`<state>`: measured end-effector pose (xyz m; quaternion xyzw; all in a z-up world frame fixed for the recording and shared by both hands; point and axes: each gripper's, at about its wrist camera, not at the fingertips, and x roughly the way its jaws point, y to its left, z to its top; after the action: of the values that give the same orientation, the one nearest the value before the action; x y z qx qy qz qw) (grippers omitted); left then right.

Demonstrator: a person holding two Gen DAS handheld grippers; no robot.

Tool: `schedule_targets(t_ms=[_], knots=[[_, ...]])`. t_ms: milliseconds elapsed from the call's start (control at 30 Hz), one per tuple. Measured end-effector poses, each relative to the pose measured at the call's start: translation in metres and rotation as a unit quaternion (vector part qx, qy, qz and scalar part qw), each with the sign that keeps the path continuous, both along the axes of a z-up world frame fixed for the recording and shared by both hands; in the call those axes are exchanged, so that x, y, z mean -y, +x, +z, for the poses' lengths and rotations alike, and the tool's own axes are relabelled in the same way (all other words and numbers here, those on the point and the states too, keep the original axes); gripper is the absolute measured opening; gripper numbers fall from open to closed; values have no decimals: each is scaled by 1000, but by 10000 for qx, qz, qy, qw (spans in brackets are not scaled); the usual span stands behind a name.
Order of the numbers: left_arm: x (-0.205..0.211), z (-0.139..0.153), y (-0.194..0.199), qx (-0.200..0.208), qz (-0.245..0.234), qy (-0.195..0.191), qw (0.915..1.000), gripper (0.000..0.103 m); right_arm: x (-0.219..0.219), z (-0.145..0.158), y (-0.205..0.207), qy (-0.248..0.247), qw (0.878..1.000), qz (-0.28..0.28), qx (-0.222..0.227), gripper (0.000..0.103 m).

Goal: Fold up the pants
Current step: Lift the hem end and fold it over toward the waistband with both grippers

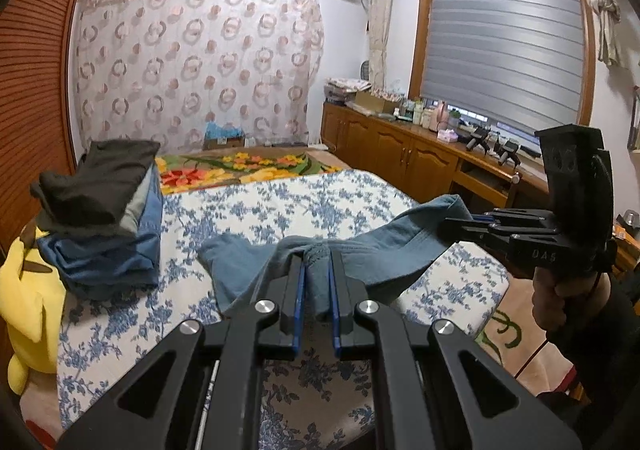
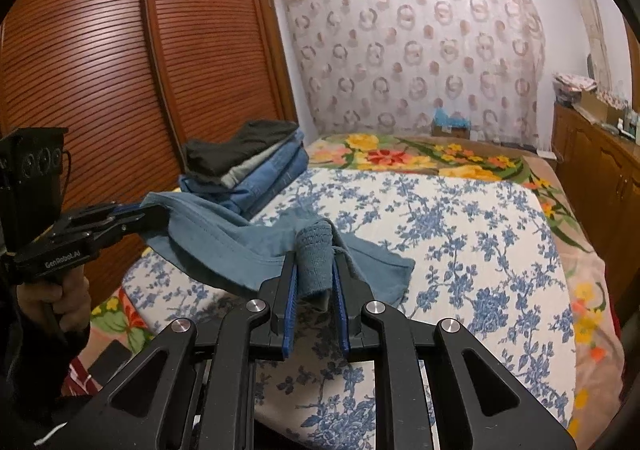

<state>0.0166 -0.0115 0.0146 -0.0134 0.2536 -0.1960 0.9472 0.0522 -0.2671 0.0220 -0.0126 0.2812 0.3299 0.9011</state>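
1. Pants (image 1: 384, 246), a faded blue pair, were held up off the blue-flowered bed cover (image 1: 280, 201), strung between the two grippers with the cloth sagging onto that cover in the middle.
2. The left gripper (image 1: 317, 270) had its jaws nearly together, pinching a bunched fold of the pants between its blue pads (image 1: 297, 290).
3. The right gripper (image 2: 314, 274) stood likewise almost closed, clamped on a ribbed, rolled part of the pants above the bed cover.
4. In the left wrist view the right gripper showed at the right edge of the bed cover, with a hand (image 1: 556, 302) around its grip.
5. In the right wrist view the left gripper showed at the left edge of the bed cover, gripping the far end of the pants.
6. A stack of folded clothes (image 1: 108, 217), dark on top and blue denim below, sat on the bed cover's left side.
7. A yellow plush toy (image 1: 28, 290) lay just left of the bed cover, beside that stack.
8. A bright floral blanket (image 1: 240, 165) lay beyond the far end of the bed cover.
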Motion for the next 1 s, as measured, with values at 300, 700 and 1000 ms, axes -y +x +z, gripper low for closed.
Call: schedule_targets(t_ms=[300, 700, 1000], knots=[[2, -27, 17, -326, 62, 55, 9994, 8, -1, -23, 15, -121, 9997, -43, -201, 14], [-2, -13, 52, -150, 184, 176, 9996, 8, -11, -25, 48, -190, 9995, -131, -205, 14], [-7, -21, 85, -243, 351, 271, 9987, 8, -26, -28, 81, -296, 9990, -229, -260, 14]])
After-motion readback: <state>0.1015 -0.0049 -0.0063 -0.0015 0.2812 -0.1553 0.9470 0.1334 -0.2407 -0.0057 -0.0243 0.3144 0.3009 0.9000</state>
